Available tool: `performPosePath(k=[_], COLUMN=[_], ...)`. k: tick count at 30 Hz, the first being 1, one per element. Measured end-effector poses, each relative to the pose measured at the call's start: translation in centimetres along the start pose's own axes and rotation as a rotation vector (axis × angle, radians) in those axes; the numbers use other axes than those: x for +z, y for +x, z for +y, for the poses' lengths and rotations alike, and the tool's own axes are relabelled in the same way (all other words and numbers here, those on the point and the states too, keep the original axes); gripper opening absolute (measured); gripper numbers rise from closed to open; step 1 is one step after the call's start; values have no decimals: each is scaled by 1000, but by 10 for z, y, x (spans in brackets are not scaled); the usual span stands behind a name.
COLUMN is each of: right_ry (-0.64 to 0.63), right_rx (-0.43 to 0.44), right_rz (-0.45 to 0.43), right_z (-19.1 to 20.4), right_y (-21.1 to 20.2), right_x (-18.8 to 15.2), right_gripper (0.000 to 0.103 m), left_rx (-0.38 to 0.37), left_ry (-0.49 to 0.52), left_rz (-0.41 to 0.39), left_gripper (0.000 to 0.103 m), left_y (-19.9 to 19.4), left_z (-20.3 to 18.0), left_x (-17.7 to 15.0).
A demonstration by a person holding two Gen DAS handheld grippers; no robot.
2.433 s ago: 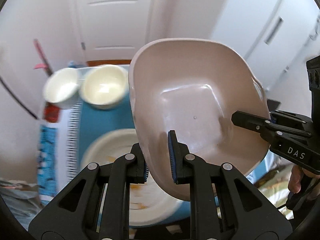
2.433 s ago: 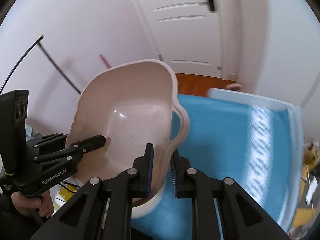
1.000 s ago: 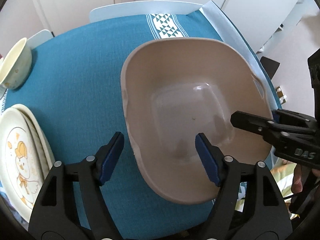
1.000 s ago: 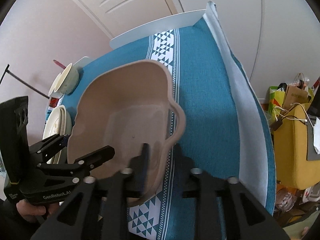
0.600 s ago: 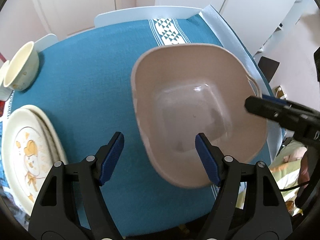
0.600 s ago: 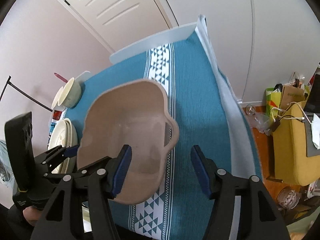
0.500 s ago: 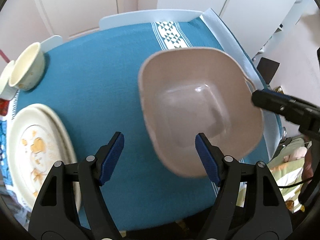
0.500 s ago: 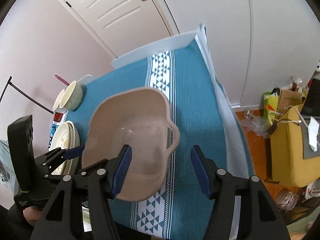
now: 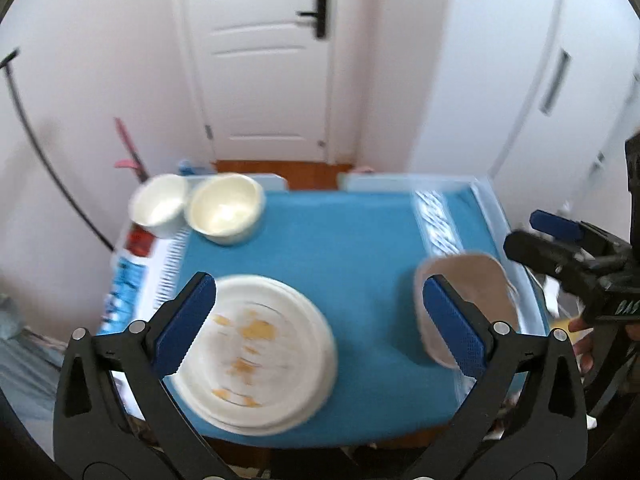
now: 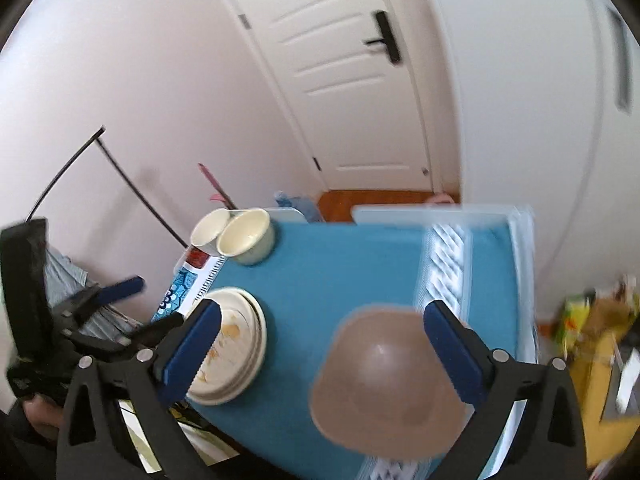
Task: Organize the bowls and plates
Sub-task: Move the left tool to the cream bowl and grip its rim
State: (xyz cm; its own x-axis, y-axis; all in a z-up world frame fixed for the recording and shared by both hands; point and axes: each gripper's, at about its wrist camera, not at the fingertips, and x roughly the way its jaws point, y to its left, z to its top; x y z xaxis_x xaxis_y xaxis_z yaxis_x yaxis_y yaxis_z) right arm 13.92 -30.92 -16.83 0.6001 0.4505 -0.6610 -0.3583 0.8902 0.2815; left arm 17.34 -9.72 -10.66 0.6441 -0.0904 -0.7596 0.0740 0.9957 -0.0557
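Left wrist view: the left gripper [image 9: 320, 312] is spread wide and holds nothing; the stacked plates [image 9: 256, 356] lie just ahead between its fingers, the tan basin [image 9: 464, 304] to the right, two cream bowls [image 9: 200, 208] at the worktop's [image 9: 340, 248] far-left corner. Right wrist view: the right gripper [image 10: 320, 352], likewise wide and empty, hangs above the basin [image 10: 384, 384], apparently resting on the cloth, though blur obscures contact; the left gripper is nearer the plates [image 10: 228, 352].

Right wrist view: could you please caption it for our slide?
Open right tool above tan basin on blue tablecloth.
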Motion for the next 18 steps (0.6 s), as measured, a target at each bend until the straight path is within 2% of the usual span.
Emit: performPosePath(k=[3, 8, 11, 15, 18], right_ry=[-68, -61, -33, -1, 22], right_rx=[-9, 46, -6, -2, -13], right_rz=[19, 31, 55, 151, 242], right_z=[23, 55, 70, 83, 89], right_y=[20, 50, 78, 131, 180], right_x=[21, 62, 85, 102, 100], right_gripper=[101, 101, 101, 101, 101], left_rx=[33, 50, 25, -19, -41], left_ry=[-60, -150, -184, -249, -281], left_rz=[2, 14, 47, 130, 176], left_gripper=[103, 103, 103, 103, 101], left_y=[0, 15, 36, 81, 116], left_z=[42, 102, 131, 166, 186], left_x=[15, 40, 49, 57, 56])
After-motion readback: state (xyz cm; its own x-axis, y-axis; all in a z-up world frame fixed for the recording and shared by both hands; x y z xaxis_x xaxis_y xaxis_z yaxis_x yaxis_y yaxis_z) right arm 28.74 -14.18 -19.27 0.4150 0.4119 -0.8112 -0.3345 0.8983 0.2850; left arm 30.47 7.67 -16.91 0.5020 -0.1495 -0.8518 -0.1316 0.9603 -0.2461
